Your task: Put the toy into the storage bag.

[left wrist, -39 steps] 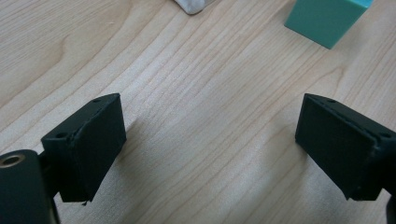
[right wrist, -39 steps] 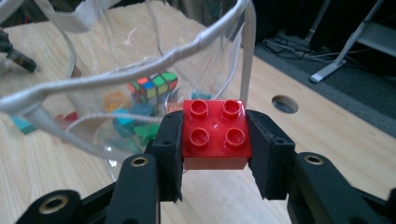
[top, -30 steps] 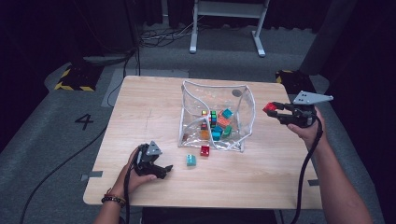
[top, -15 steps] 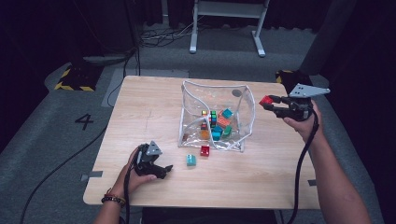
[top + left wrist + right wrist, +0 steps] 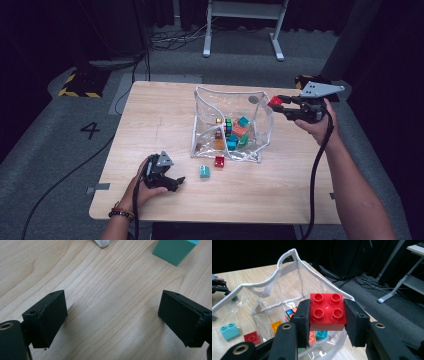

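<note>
The wooden table [image 5: 150, 115] is pale, with fine grain, and stands on a grey carpeted floor [image 5: 45, 165]. Left of the table a white "4" [image 5: 90, 130] is marked on the floor. Beyond the table's far-left corner lies a black mat edged in yellow-and-black stripes [image 5: 70, 87] — a similar striped edge [image 5: 302, 79] shows just beyond the far-right corner. Behind the table stands a white metal frame [image 5: 278, 35] on two splayed feet, with loose cables [image 5: 175, 40] on the floor to its left. A strip of grey tape [image 5: 98, 188] sits by the table's near-left corner.
</note>
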`<state>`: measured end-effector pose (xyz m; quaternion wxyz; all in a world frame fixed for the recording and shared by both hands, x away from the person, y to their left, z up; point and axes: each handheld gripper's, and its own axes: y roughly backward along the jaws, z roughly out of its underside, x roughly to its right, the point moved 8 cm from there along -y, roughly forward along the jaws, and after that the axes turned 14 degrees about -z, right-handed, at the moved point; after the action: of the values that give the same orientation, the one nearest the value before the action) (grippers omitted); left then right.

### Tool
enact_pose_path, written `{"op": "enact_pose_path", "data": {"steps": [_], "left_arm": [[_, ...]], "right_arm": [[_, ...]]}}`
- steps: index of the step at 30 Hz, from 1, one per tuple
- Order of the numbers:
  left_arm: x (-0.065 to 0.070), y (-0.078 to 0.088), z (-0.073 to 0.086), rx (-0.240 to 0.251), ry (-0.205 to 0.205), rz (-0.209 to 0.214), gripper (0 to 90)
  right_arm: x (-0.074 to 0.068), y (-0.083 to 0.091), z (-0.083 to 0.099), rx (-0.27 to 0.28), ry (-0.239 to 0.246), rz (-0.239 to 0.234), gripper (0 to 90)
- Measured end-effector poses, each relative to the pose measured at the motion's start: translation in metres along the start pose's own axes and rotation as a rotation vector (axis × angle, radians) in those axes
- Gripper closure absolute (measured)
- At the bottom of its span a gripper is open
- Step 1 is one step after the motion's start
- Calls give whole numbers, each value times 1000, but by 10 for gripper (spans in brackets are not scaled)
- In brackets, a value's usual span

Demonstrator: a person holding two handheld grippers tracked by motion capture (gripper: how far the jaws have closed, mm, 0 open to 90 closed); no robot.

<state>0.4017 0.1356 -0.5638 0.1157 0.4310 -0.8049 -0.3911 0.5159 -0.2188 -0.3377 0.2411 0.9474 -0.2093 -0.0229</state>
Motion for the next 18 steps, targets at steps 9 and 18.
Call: {"op": "enact_pose_path", "data": {"steps": [9,18], "left_arm": [[0,0,0,0,0,0,88],[0,0,0,1,1,-1,88]], "right_arm": [[-12,-27,-14,-26,31,-58,593],[-16,-51,-23,-68,55,-88,593]]}}
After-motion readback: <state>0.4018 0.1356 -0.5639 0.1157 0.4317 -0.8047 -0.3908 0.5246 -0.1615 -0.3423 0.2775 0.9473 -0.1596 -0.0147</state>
